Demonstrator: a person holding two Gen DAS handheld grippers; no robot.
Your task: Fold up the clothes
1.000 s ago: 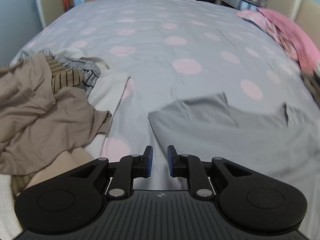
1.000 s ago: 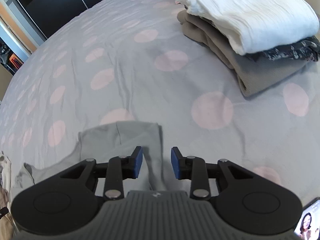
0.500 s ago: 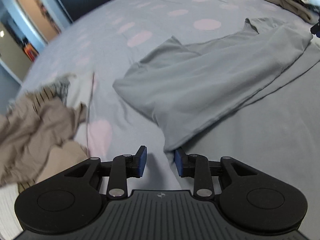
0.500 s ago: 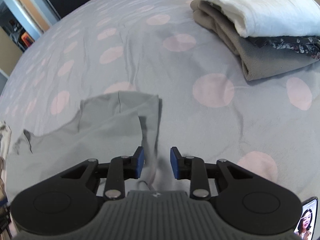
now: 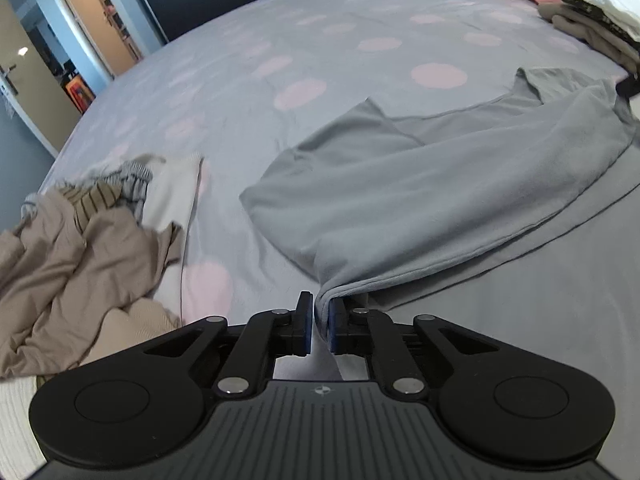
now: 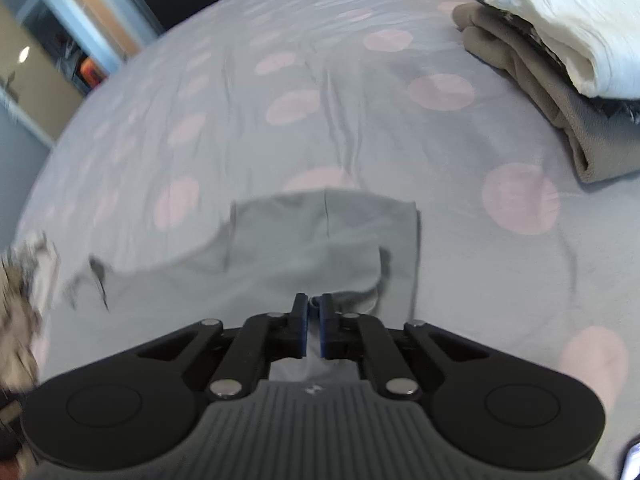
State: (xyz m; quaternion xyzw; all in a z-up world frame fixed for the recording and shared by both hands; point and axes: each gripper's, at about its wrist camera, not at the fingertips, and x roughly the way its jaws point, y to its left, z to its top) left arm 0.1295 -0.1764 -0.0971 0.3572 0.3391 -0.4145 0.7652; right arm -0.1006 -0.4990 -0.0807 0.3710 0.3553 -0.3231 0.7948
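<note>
The left gripper (image 5: 319, 322) has just closed, pinching the hem of the plain grey cotton garment (image 5: 400, 200) at lower centre. The right gripper (image 6: 314, 330) has likewise just closed on that garment's edge (image 6: 320, 264), on the grey pink-dotted bedsheet (image 6: 280, 80).

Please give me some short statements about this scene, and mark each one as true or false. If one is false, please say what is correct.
1. The left gripper is shut on the grey shirt. True.
2. The right gripper is wide open with nothing between its fingers. False: it is shut on grey shirt fabric.
3. The folded stack has a white item on top. True.
4. The bed sheet is plain white. False: it is grey with pink dots.
5. A loose heap of unfolded clothes lies at the left of the left wrist view. True.
6. The grey shirt lies on top of the folded stack. False: it lies on the sheet, apart from the stack.
</note>
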